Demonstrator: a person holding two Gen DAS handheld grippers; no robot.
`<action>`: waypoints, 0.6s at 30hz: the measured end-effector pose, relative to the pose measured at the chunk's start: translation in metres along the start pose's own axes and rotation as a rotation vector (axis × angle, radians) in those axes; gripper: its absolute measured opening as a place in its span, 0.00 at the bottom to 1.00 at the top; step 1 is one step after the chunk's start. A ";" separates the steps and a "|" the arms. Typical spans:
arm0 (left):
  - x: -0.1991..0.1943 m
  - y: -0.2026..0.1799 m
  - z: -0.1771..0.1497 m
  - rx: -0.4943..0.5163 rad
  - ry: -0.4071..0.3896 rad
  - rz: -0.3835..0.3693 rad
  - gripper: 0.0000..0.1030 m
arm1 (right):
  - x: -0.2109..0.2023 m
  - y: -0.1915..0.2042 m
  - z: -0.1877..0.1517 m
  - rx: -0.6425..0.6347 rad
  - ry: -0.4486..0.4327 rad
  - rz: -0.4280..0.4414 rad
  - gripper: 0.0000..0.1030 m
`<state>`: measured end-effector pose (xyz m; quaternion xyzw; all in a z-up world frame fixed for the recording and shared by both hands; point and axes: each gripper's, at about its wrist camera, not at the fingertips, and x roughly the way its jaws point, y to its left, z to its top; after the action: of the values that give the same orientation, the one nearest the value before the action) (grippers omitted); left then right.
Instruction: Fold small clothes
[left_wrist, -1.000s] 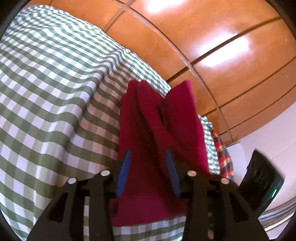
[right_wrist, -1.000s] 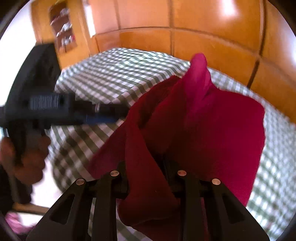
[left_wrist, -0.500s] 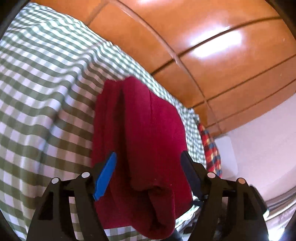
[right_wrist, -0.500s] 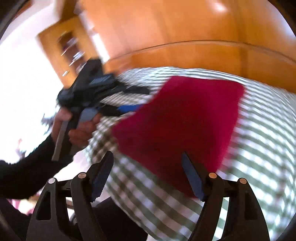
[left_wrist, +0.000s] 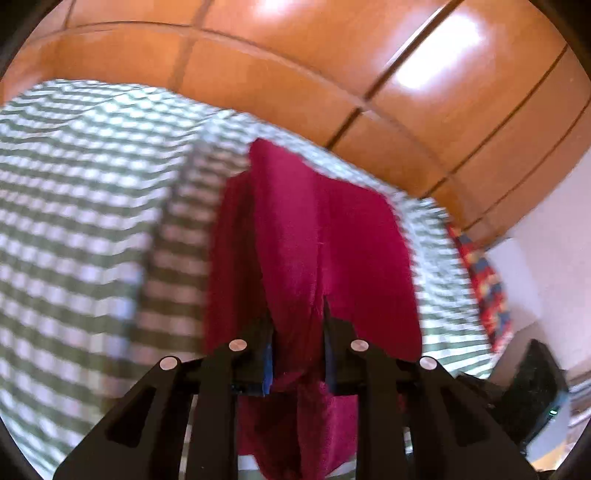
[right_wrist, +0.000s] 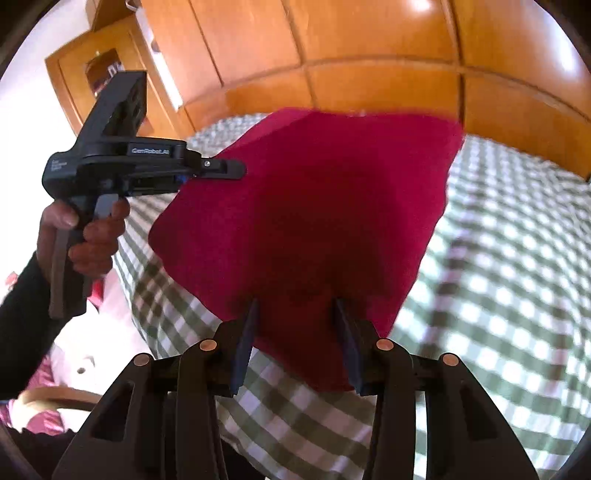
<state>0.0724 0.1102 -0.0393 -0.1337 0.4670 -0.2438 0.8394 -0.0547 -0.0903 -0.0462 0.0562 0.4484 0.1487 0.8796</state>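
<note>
A dark red cloth (left_wrist: 317, 243) lies on the green-and-white checked bed cover (left_wrist: 81, 206). My left gripper (left_wrist: 298, 328) is shut on the cloth's near left edge and bunches it between the pads. In the right wrist view the cloth (right_wrist: 314, 206) spreads out, lifted at its left corner where my left gripper (right_wrist: 225, 168) pinches it. My right gripper (right_wrist: 293, 314) stands over the cloth's near edge with its jaws apart around the fabric, not pinching it.
The checked cover (right_wrist: 498, 295) spans the bed, backed by a wooden headboard and cupboards (right_wrist: 369, 55). A red, blue and yellow plaid cloth (left_wrist: 484, 273) lies at the bed's right edge. A dark device (left_wrist: 535, 391) sits at the lower right.
My left gripper has closed on the cloth's edge and lifted it. My right gripper has narrowed its jaws and come in over the near edge. The cloth lay flat half a second ago.
</note>
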 end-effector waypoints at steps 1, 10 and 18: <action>0.008 0.008 -0.002 -0.007 0.022 0.030 0.19 | 0.007 0.003 -0.003 0.006 0.006 0.004 0.41; -0.006 -0.009 -0.002 0.012 -0.111 0.231 0.42 | -0.006 0.000 0.004 -0.032 0.034 0.010 0.41; 0.000 -0.054 0.006 0.156 -0.173 0.250 0.42 | -0.045 -0.040 0.044 0.131 -0.100 0.025 0.45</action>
<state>0.0621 0.0646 -0.0114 -0.0293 0.3854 -0.1605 0.9082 -0.0358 -0.1409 0.0047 0.1266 0.4121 0.1272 0.8933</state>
